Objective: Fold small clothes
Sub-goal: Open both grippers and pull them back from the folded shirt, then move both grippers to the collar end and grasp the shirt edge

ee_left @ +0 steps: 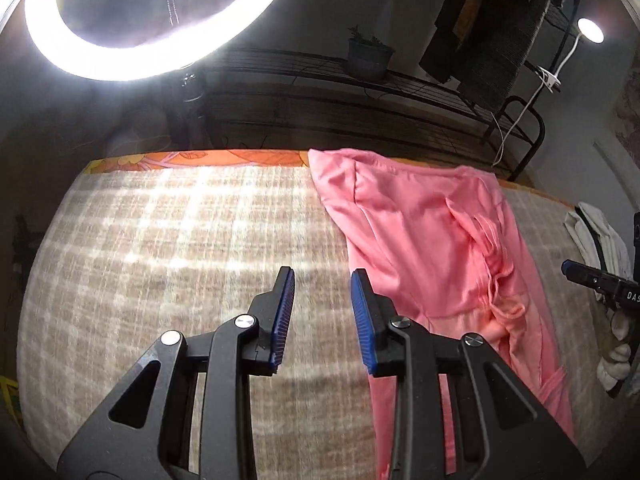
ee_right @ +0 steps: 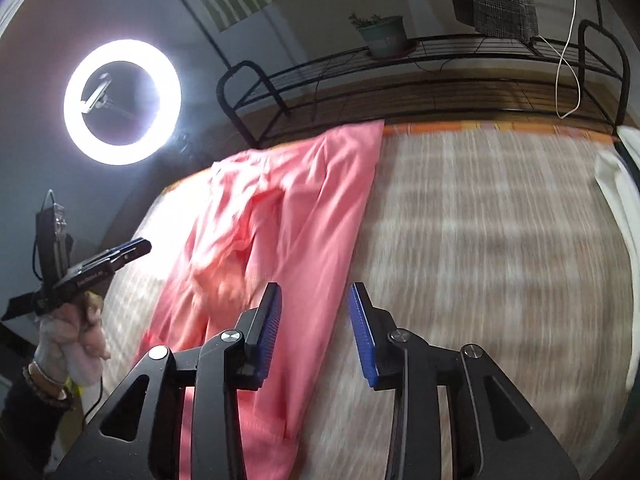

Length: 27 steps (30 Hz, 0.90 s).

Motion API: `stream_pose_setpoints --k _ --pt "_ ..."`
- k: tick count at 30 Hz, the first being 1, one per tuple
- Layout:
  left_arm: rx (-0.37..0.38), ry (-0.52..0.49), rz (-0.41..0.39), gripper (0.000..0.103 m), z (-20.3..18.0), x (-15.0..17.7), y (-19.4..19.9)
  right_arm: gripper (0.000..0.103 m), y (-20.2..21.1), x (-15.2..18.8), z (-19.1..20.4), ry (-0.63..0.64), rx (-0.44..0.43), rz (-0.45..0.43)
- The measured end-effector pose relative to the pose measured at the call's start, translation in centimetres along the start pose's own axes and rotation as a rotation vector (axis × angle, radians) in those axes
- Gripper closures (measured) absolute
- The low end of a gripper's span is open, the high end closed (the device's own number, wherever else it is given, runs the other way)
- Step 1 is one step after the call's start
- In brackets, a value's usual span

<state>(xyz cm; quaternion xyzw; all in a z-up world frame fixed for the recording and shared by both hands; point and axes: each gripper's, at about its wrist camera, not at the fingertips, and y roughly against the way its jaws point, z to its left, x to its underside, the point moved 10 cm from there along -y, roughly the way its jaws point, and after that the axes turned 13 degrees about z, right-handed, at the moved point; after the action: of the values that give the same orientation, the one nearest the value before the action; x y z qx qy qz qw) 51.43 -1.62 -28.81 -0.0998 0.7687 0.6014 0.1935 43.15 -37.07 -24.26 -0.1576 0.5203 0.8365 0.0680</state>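
A pink garment (ee_left: 432, 248) lies stretched lengthwise on the checked beige bed cover (ee_left: 180, 240), with a bunched drawstring part near its middle. My left gripper (ee_left: 323, 280) is open and empty, above the garment's left edge. In the right wrist view the pink garment (ee_right: 288, 216) lies left of centre. My right gripper (ee_right: 315, 294) is open and empty, above the garment's right edge. The left gripper (ee_right: 120, 252) shows at the left of that view, held in a gloved hand. The right gripper's tip (ee_left: 592, 278) shows at the right edge of the left wrist view.
A bright ring light (ee_right: 122, 102) stands beyond the bed's far left. A black metal rack (ee_right: 400, 64) with a potted plant (ee_right: 382, 34) runs along the far side. White cloth (ee_left: 600, 240) lies at the bed's right edge. The right wrist view is motion-blurred.
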Motion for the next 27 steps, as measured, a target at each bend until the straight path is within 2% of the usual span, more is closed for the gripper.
stream_pose_setpoints --k 5,9,13,18,23,24,26,27 --pt "0.014 0.017 -0.019 0.074 1.3 -3.3 -1.5 0.07 -1.0 -4.5 0.8 0.035 0.001 -0.027" --pt "0.008 -0.025 -0.015 0.074 1.5 -4.1 -3.0 0.07 -3.3 -8.7 4.9 0.162 0.004 -0.003" --pt "0.021 -0.019 -0.015 0.074 2.3 -4.7 -4.0 0.07 -7.2 -11.4 8.5 0.253 -0.01 0.054" --pt "0.047 0.004 -0.032 0.074 3.5 -6.0 -4.5 0.07 -12.1 -13.4 10.5 0.276 0.001 0.11" --pt "0.038 -0.022 -0.041 0.074 3.1 -6.7 -5.1 0.07 -15.2 -13.2 10.9 0.321 0.037 0.168" --pt "0.036 -0.024 -0.039 0.074 3.0 -6.8 -5.3 0.076 -15.5 -12.9 11.0 0.328 0.039 0.176" --pt "0.035 -0.024 -0.037 0.074 2.9 -7.1 -5.6 0.102 -15.5 -12.5 11.0 0.353 0.057 0.171" --pt "0.035 -0.023 -0.038 0.074 2.8 -7.3 -5.7 0.103 -15.5 -12.6 11.1 0.361 0.074 0.163"
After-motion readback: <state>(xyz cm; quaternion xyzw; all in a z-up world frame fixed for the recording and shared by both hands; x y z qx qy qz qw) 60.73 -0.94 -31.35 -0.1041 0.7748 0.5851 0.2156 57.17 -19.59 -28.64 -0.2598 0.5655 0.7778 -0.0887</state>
